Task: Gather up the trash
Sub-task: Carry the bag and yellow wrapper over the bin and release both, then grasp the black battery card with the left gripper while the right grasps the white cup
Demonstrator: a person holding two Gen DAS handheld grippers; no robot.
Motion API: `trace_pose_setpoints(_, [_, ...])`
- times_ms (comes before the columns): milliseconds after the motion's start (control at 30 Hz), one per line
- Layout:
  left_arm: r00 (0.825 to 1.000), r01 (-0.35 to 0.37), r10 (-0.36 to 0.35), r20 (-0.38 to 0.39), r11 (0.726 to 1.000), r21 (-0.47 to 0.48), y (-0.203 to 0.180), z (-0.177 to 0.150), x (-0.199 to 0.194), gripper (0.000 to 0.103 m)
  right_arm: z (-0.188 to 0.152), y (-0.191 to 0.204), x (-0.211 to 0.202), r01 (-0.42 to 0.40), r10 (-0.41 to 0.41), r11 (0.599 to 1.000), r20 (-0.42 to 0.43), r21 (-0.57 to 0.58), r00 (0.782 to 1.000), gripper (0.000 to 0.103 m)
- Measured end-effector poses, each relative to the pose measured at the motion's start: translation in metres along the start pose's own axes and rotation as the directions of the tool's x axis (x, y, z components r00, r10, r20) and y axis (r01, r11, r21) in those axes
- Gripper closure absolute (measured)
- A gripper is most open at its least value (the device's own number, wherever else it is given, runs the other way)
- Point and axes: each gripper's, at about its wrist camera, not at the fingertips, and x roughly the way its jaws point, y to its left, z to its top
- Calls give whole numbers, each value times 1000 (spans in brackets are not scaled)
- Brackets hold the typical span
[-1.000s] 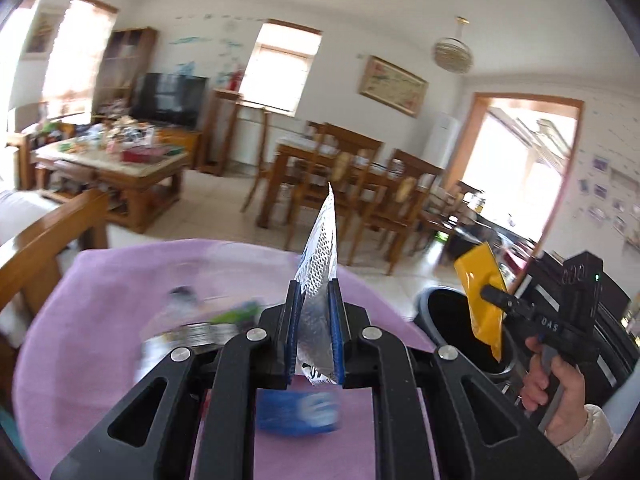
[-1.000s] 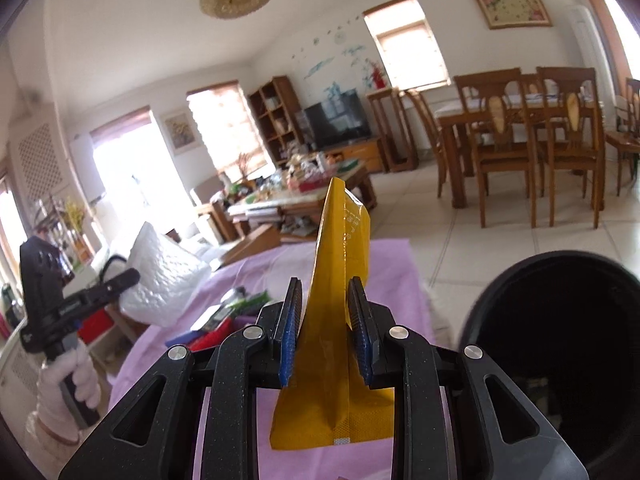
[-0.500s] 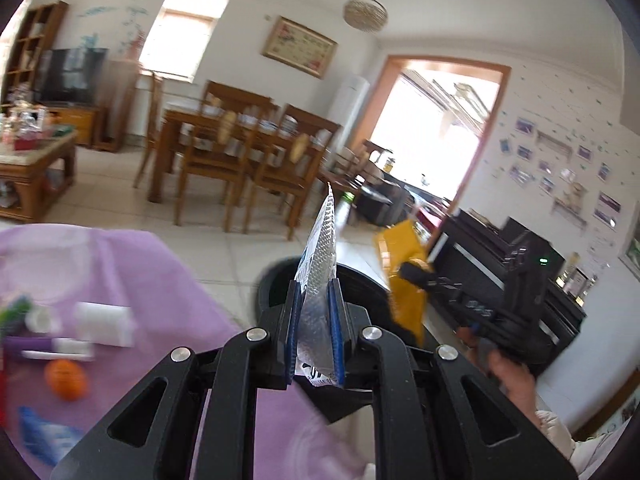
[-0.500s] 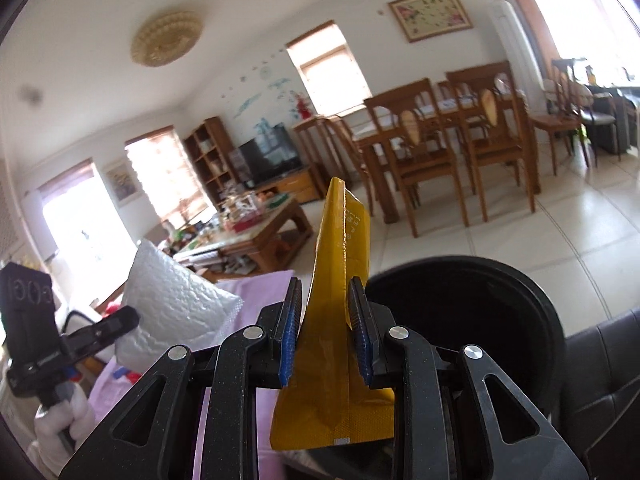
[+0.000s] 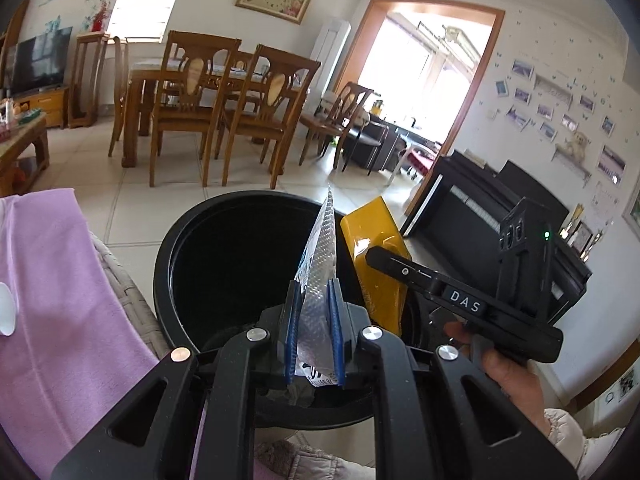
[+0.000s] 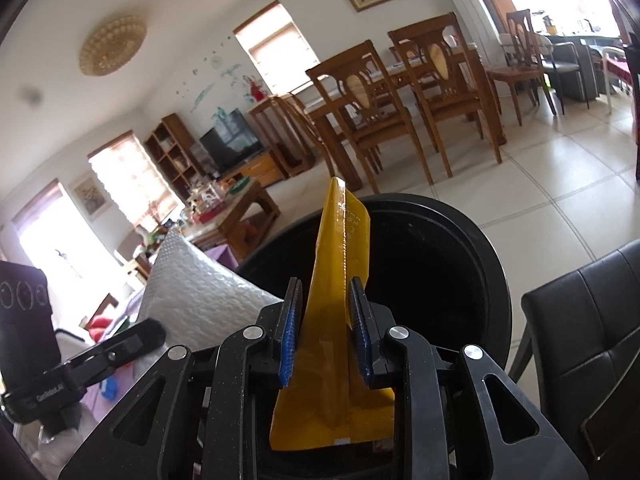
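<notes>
Both pieces are picked up but not dropped: the left tongs [image 5: 312,320] grip a silver wrapper [image 5: 318,264] and the right tongs [image 6: 324,320] a yellow packet [image 6: 340,248] over the black bin [image 5: 224,216], while litter remains on the purple-covered table [image 5: 60,300] at nine o'clock.

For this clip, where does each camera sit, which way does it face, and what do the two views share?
Left wrist: on the left claw, looking down into the black bin; it grips a silver wrapper. The right hand shows.
Right wrist: on the right claw, facing the bin and dining chairs; it grips a yellow packet.
Shared: bin, both pieces of trash, dining chairs.
</notes>
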Motion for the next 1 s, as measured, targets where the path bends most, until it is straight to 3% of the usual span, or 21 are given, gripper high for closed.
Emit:
trace_pose_setpoints(200, [999, -33, 34, -22, 999, 28, -8, -2, 3, 86, -6, 6, 11, -9, 9, 1000, -34, 3, 999, 75])
trace_pose_setpoints(267, [997, -69, 69, -23, 997, 33, -11, -1, 1, 84, 3, 7, 18, -11, 11, 1000, -24, -5, 1000, 51])
trace_pose_setpoints(333, [996, -85, 85, -23, 996, 31, -12, -1, 0, 84, 2, 13, 16, 0, -1, 1000, -9, -26, 1000, 44])
trace_pose_setpoints(367, [995, -95, 96, -20, 995, 29, -11, -1, -2, 76, 3, 15, 16, -1, 1, 999, -7, -32, 1000, 44])
trace_pose_setpoints(400, [994, -105, 106, -14, 994, 26, -10, -1, -5, 55, 3, 17, 15, -2, 2, 999, -6, -35, 1000, 44])
trace_pose_setpoints(433, [992, -126, 126, 2, 992, 19, -9, -1, -11, 42, 4, 20, 15, -3, 2, 999, -6, -41, 1000, 40])
trace_pose_setpoints(467, [989, -148, 147, 25, 989, 15, -9, -2, -17, 23, 4, 21, 13, -4, 4, 999, -4, -46, 1000, 33])
trace_pose_setpoints(600, [973, -209, 206, 104, 978, 19, -3, -2, -46, 9, 3, 37, 8, -4, 3, 996, -2, -88, 1000, 22])
trace_pose_setpoints(667, [962, -241, 238, 132, 971, 6, 5, -4, -64, 6, 2, 48, 9, -8, 6, 994, -23, -109, 1000, 10])
trace_pose_setpoints(867, [937, -288, 304, 170, 951, -114, 47, -12, -117, 6, -2, 101, 18, -52, 38, 980, -73, -192, 997, 9])
trace_pose_setpoints(1000, [910, -337, 369, 190, 924, -181, 85, -18, -159, 6, -10, 141, 29, -86, 60, 966, -108, -246, 992, 7])
